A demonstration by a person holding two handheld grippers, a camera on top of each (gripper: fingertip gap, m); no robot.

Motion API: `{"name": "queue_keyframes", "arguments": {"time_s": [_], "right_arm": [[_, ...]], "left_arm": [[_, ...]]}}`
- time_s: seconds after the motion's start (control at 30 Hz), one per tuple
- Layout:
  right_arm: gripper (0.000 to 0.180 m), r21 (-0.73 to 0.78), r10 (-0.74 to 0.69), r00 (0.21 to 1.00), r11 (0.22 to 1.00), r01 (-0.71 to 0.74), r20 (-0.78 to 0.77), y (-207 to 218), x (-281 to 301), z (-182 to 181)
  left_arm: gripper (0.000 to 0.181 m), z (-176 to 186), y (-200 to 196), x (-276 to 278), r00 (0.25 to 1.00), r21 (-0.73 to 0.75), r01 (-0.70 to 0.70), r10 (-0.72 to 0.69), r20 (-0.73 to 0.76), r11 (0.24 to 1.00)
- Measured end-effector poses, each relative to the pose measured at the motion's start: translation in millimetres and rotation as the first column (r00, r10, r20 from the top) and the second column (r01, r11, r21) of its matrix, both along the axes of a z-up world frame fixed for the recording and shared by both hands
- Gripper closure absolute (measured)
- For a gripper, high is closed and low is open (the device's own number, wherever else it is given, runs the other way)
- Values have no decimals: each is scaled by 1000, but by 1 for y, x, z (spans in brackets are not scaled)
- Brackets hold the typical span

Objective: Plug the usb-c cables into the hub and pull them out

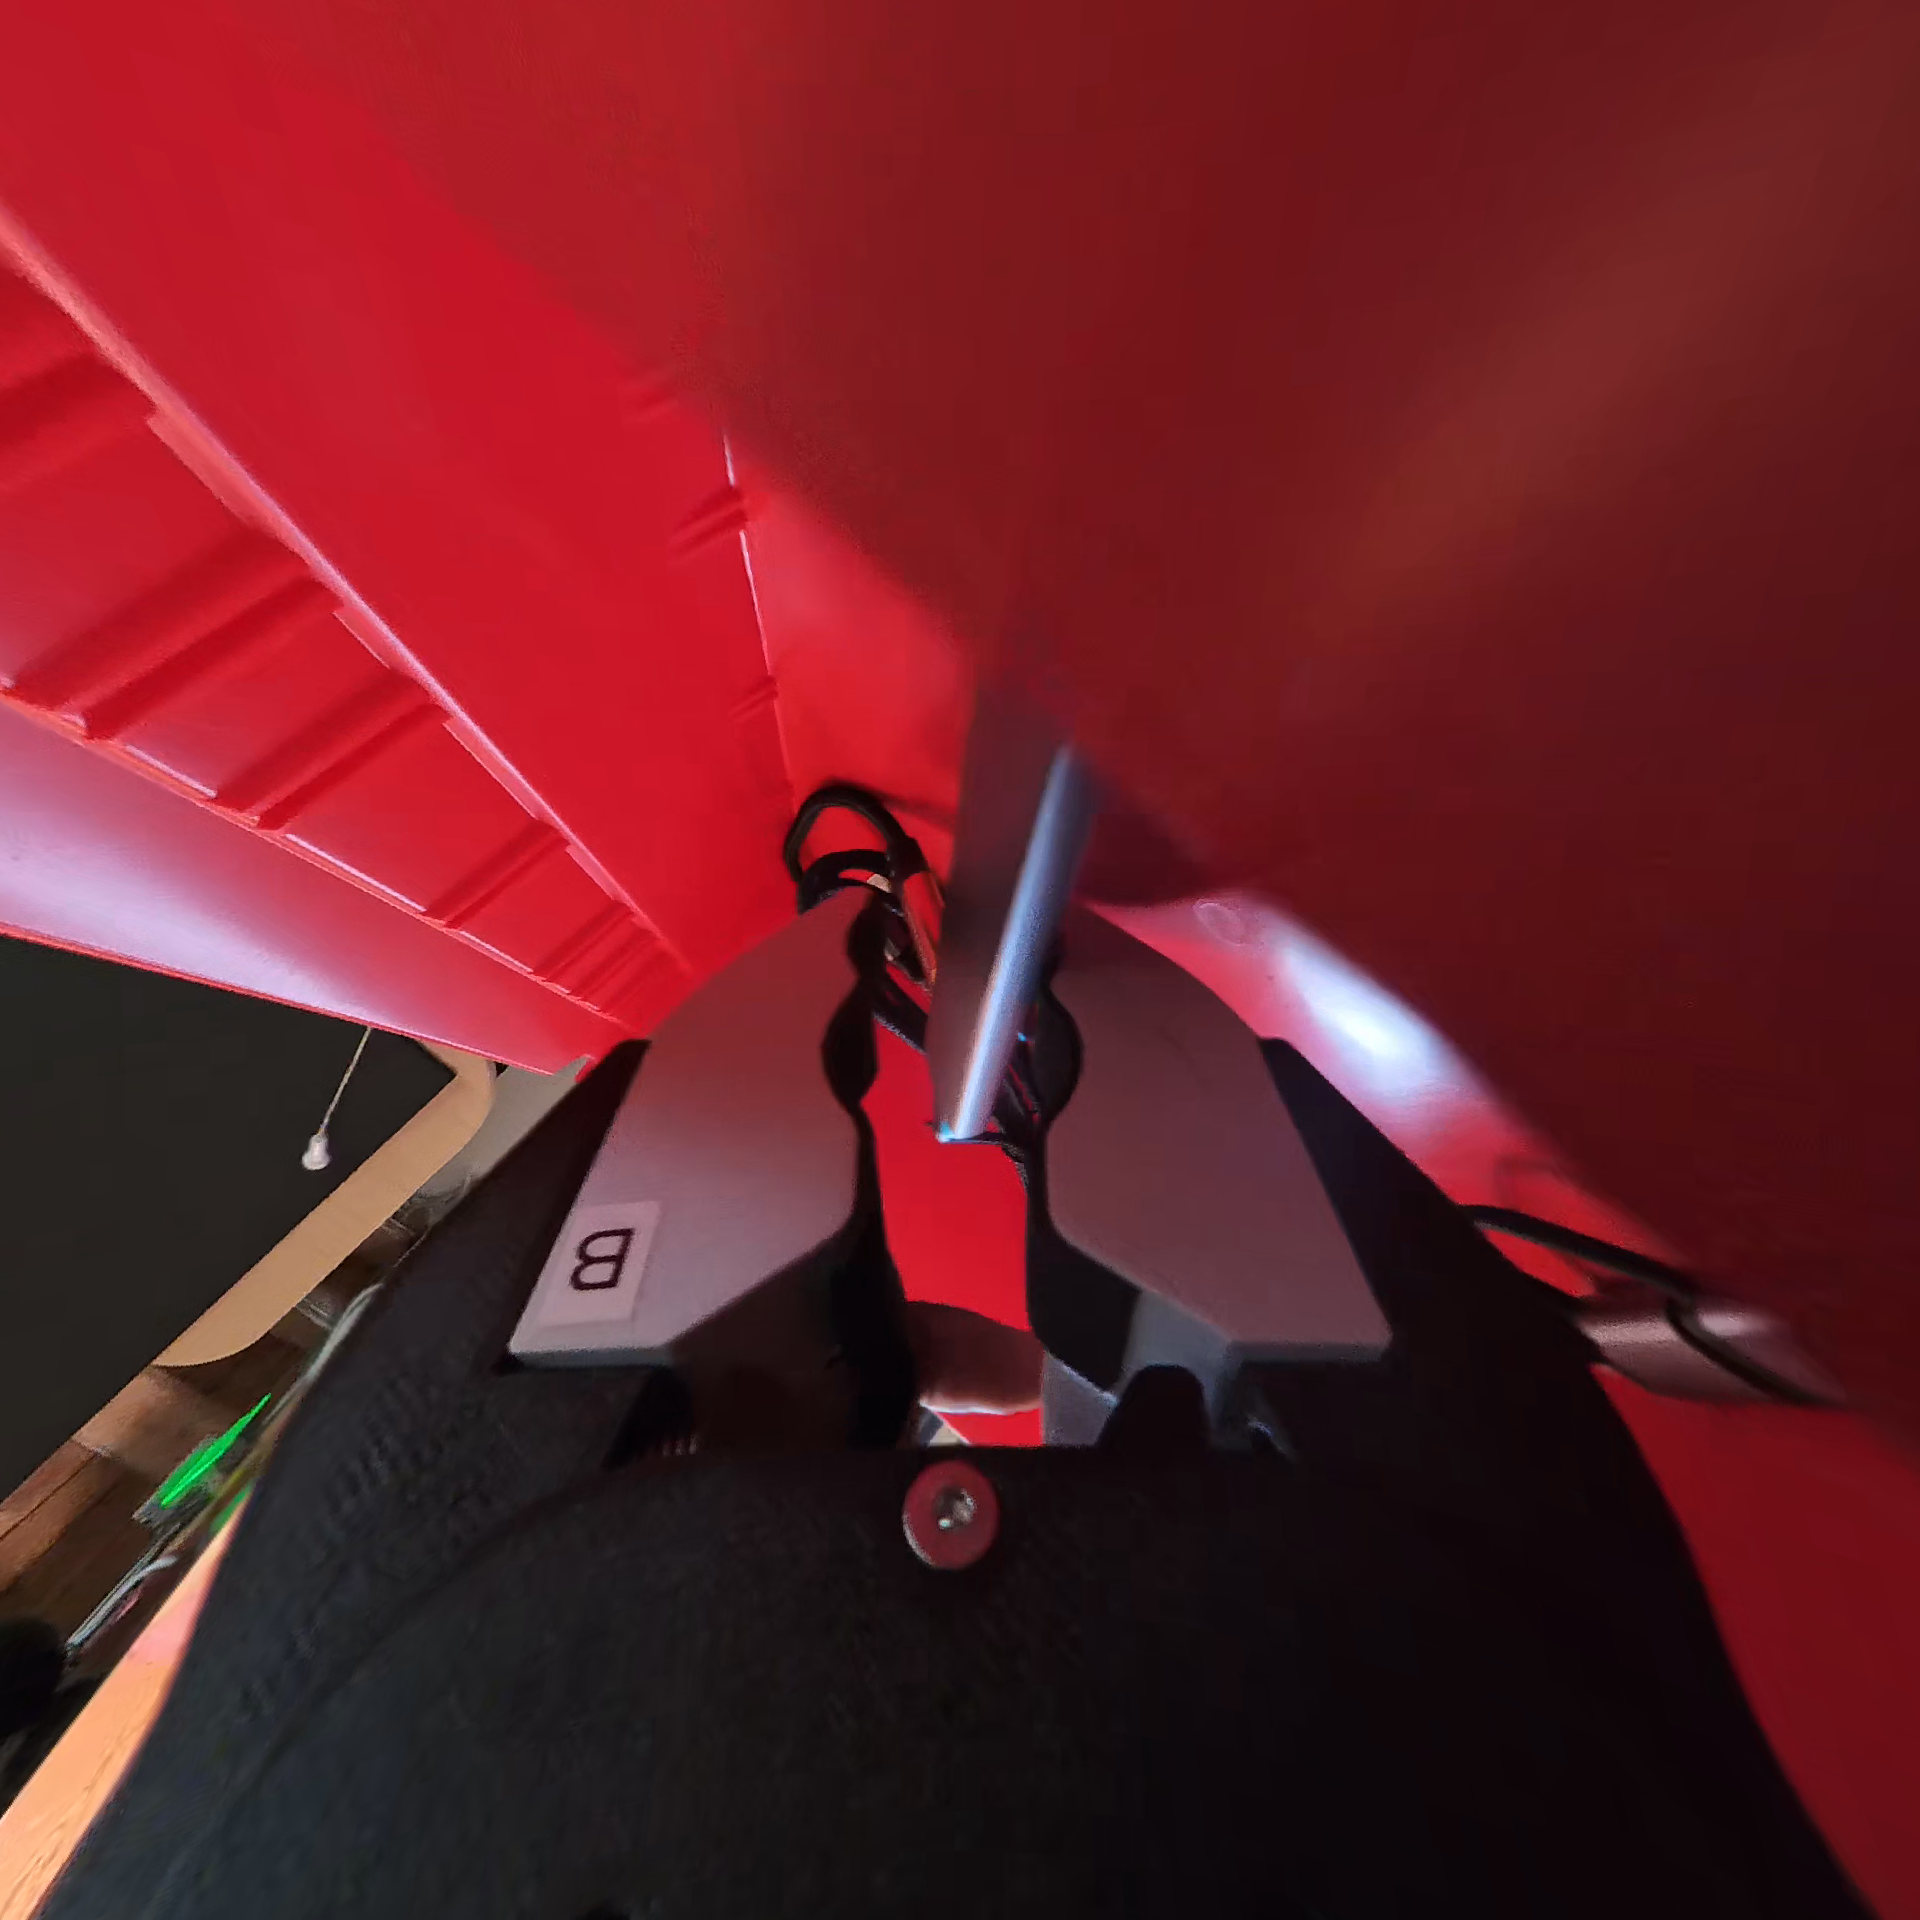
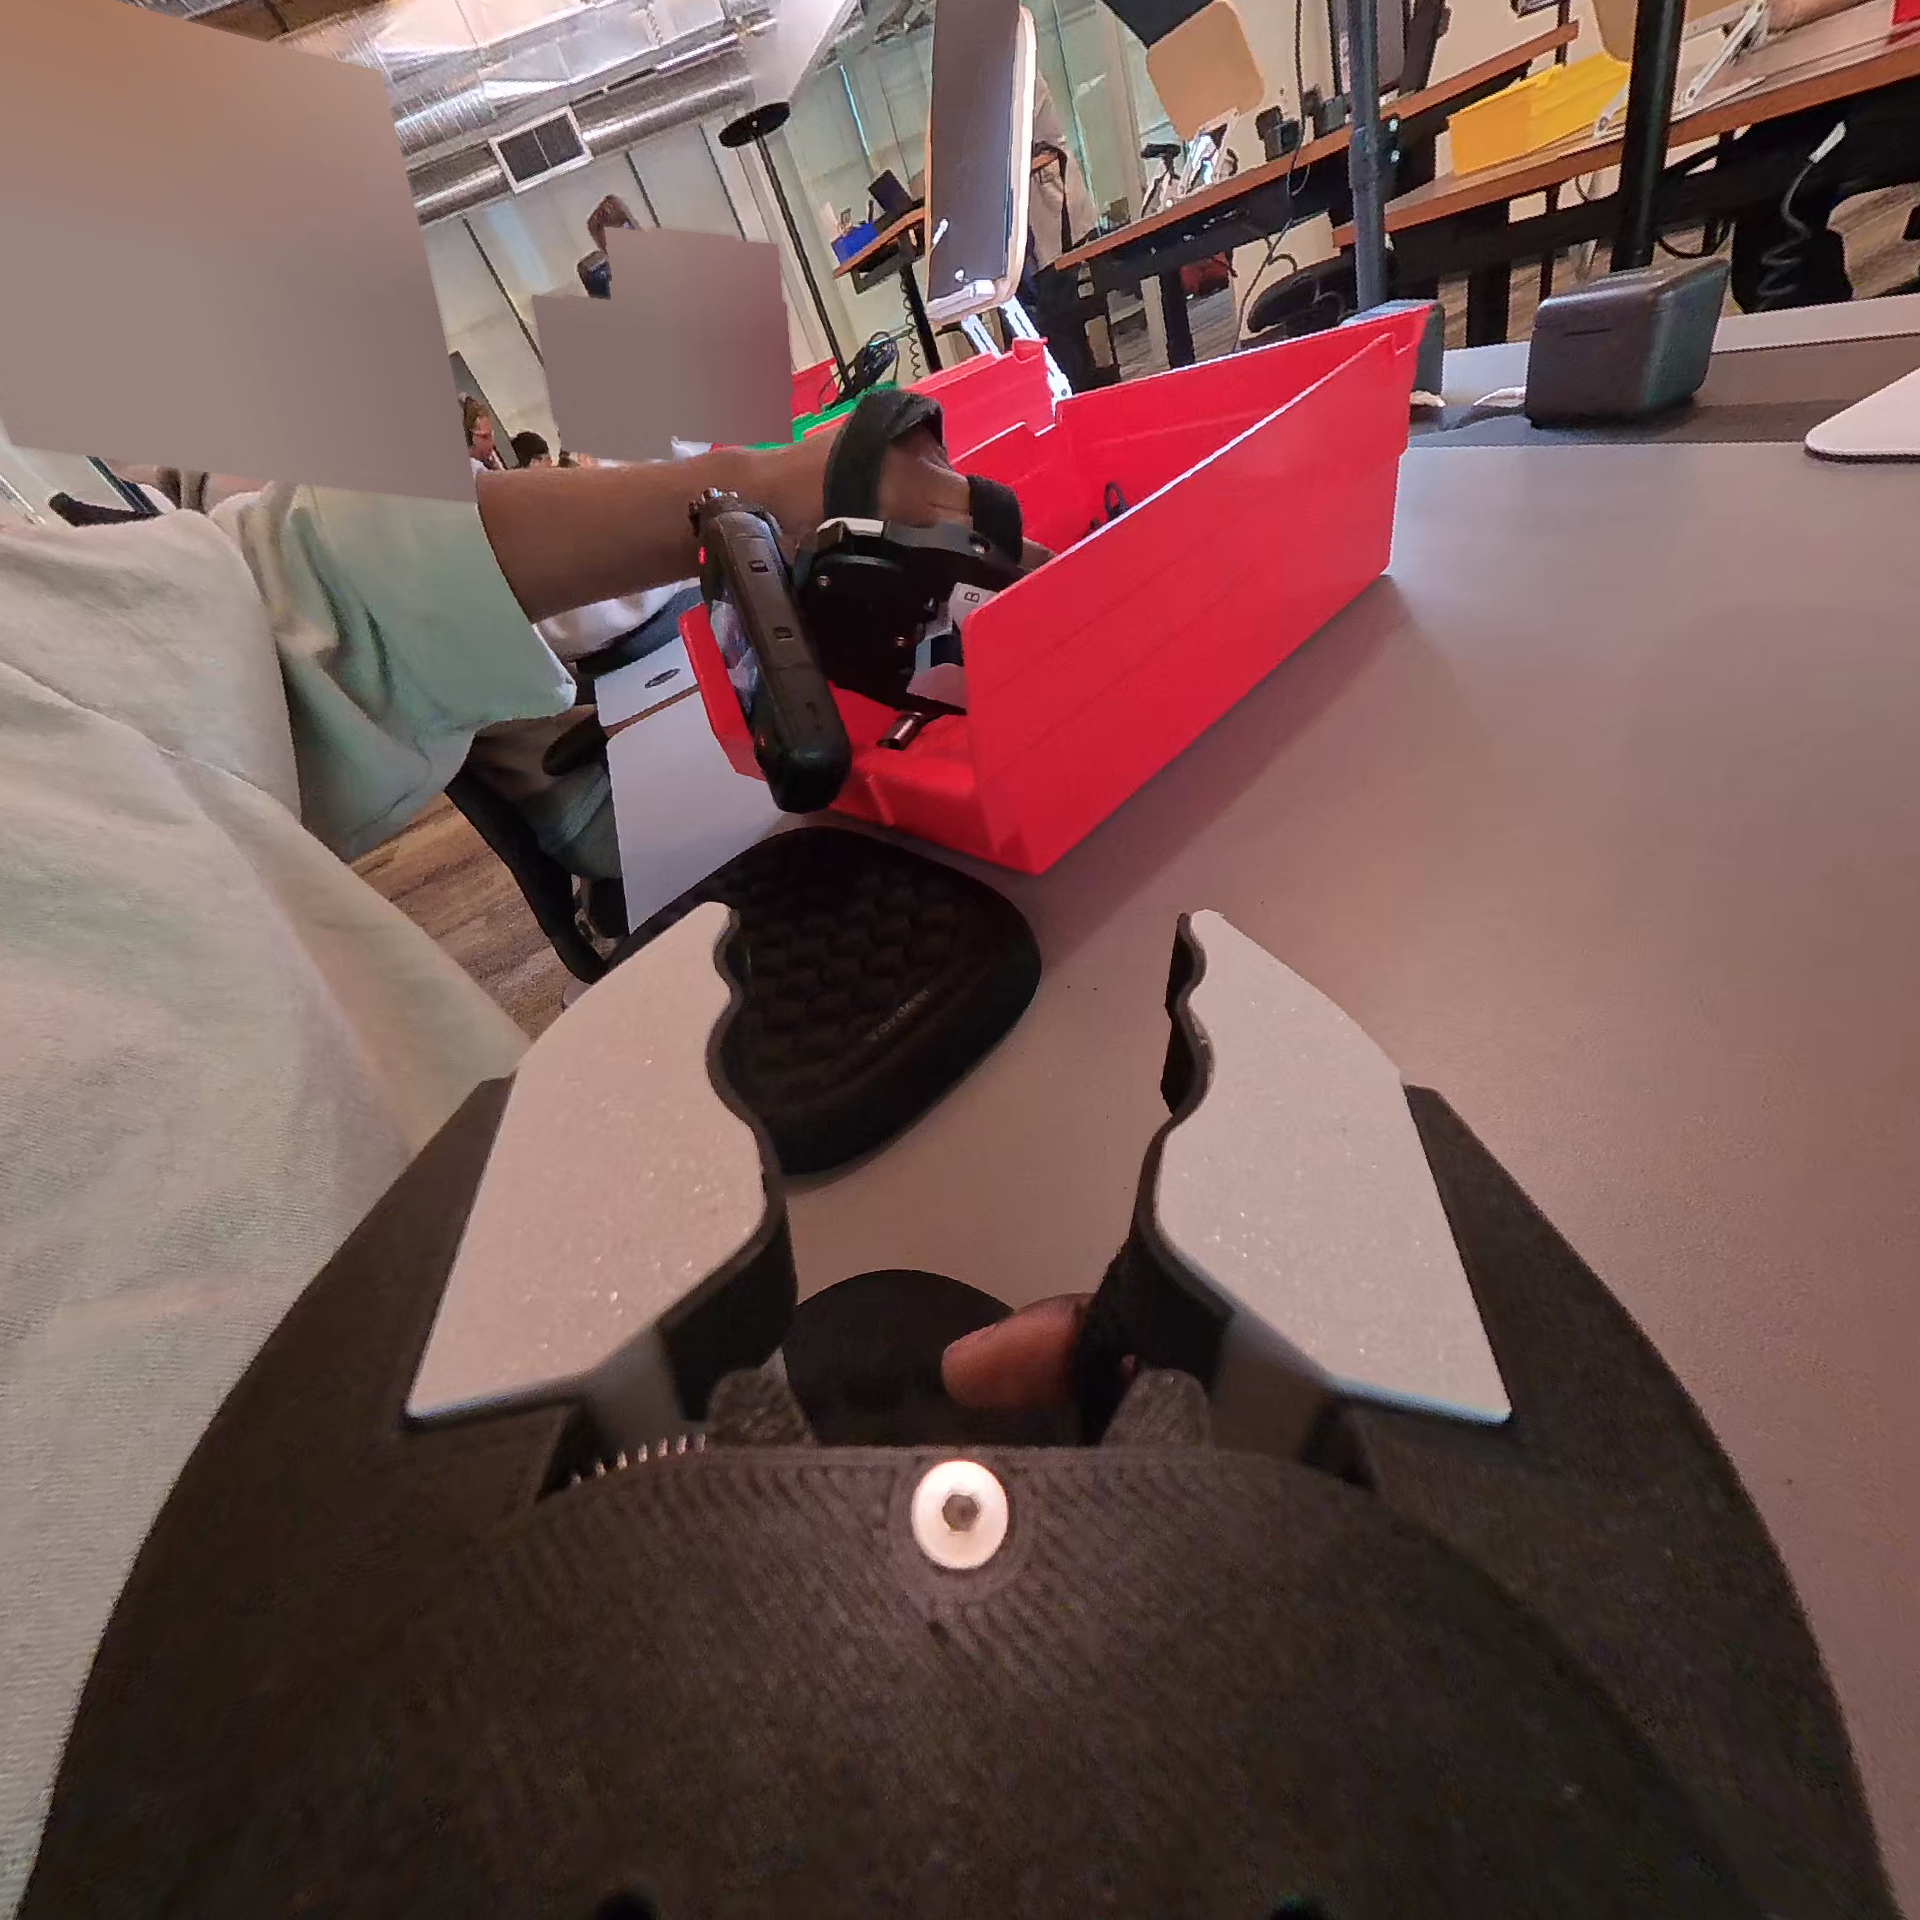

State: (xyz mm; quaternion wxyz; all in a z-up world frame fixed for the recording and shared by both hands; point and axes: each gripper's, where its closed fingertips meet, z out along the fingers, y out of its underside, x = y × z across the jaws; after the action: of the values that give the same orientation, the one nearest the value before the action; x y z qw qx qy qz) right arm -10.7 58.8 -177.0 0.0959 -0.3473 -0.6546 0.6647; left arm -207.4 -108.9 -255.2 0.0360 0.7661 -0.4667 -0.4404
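Fingers (image 1: 717, 1122) of the left gripper (image 1: 951, 1023) were seen inside the red bin (image 1: 468, 644), closed around a thin grey hub (image 1: 1003, 956) held edge-on at frame centre, with black cables (image 1: 847, 868) bunched just behind it. Whether the pads truly pinched the hub or only bracketed it could not be told through the blur. A second grey connector body (image 1: 1662, 1351) with a black lead was seen at the right edge, lying on the bin floor.

Fingers (image 2: 1288, 1122) of the right gripper (image 2: 961, 1039) were spread wide, nothing between them, held low over the grey desk (image 2: 1558, 831). A black textured pad (image 2: 883, 997) was seen just ahead of the tips, left of centre. The red bin (image 2: 1143, 644) was seen on the desk in mid-frame, with the left gripper (image 2: 883, 613) and the hand (image 2: 914, 478) holding it dipped into the bin's near end. A dark grey box (image 2: 1621, 332) was seen at the upper right.
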Motion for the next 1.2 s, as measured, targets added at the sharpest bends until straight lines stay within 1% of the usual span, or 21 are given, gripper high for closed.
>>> {"name": "queue_keyframes", "arguments": {"time_s": [0.03, 0.07, 0.1, 0.17, 0.23, 0.27, 0.33, 0.4, 0.47, 0.53, 0.63, 0.77, 0.83, 0.87, 0.9, 0.97, 1.0, 1.07, 1.1, 1.13, 1.2], "right_arm": [[103, -2, -1, 1000, 1000, 1, 1, 0, 0, 0], [104, -5, -4, 1000, 1000, 4, 2, 1, 0, 0], [105, -10, -7, 1000, 1000, 7, 4, 1, -1, 0], [107, -26, -9, 1000, 1000, 9, 11, 2, -2, 1], [109, -46, -9, 1000, 999, 10, 23, 4, -2, 1], [109, -56, -9, 1000, 998, 11, 29, 5, -3, 2], [110, -66, -6, 999, 998, 8, 33, 5, -3, 2], [110, -52, -2, 1000, 999, 3, 23, 3, -2, 2], [110, -24, 2, 1000, 1000, -2, 15, 1, -1, 0], [111, 0, 0, 1000, 1000, 0, 11, -1, -1, -2], [113, 6, -4, 1000, 1000, 4, 14, -1, -1, -3], [115, -16, -8, 1000, 1000, 8, 26, 0, -3, -2], [116, -16, -9, 1000, 1000, 9, 25, 1, -3, -2], [117, -13, -9, 1000, 1000, 9, 22, 0, -2, -2], [117, -8, -9, 1000, 1000, 9, 16, 0, -2, -2], [117, 6, -9, 1000, 1000, 10, -8, -1, 0, -1], [116, 18, -11, 999, 1000, 11, -31, -2, 1, 0], [115, 46, -34, 991, 998, 40, -127, -2, 5, 7], [115, 58, -58, 975, 996, 72, -213, 0, 8, 15], [118, 70, -94, 943, 990, 122, -318, 6, 12, 26], [130, 115, -178, 838, 955, 274, -516, 28, 16, 46]], "left_arm": [[164, -1, 0, 0, 1000, 15, -3, 3, 6, 1000], [168, 1, 1, 0, 1000, 49, 0, -1, 5, 999], [170, 4, 3, 0, 1000, 96, -6, 5, 20, 995], [170, 13, 3, 2, 990, 206, -99, 76, 116, 974], [171, 36, 6, 2, 973, 351, -184, 119, 200, 918], [171, 49, 7, 3, 958, 420, -237, 139, 252, 876], [171, 79, 7, 5, 921, 553, -339, 150, 358, 761], [171, 112, 5, 10, 881, 666, -430, 120, 459, 609], [171, 141, 4, 18, 836, 734, -503, 40, 548, 457], [171, 169, 2, 23, 814, 779, -535, -51, 579, 326], [171, 206, -2, 31, 808, 826, -538, -173, 562, 171], [172, 258, 0, 52, 786, 840, -540, -387, 482, -52], [172, 283, 6, 68, 753, 821, -552, -513, 413, -149], [172, 293, 10, 80, 720, 800, -570, -584, 375, -189], [172, 302, 14, 94, 670, 764, -607, -659, 343, -220], [172, 311, 28, 125, 542, 687, -691, -789, 289, -223], [172, 309, 39, 139, 482, 659, -724, -834, 267, -207], [172, 292, 66, 162, 381, 612, -780, -876, 295, -133], [172, 280, 80, 172, 322, 581, -810, -890, 321, -83], [172, 267, 93, 179, 256, 541, -841, -900, 353, -27], [172, 235, 114, 184, 154, 448, -892, -896, 416, 55]]}}
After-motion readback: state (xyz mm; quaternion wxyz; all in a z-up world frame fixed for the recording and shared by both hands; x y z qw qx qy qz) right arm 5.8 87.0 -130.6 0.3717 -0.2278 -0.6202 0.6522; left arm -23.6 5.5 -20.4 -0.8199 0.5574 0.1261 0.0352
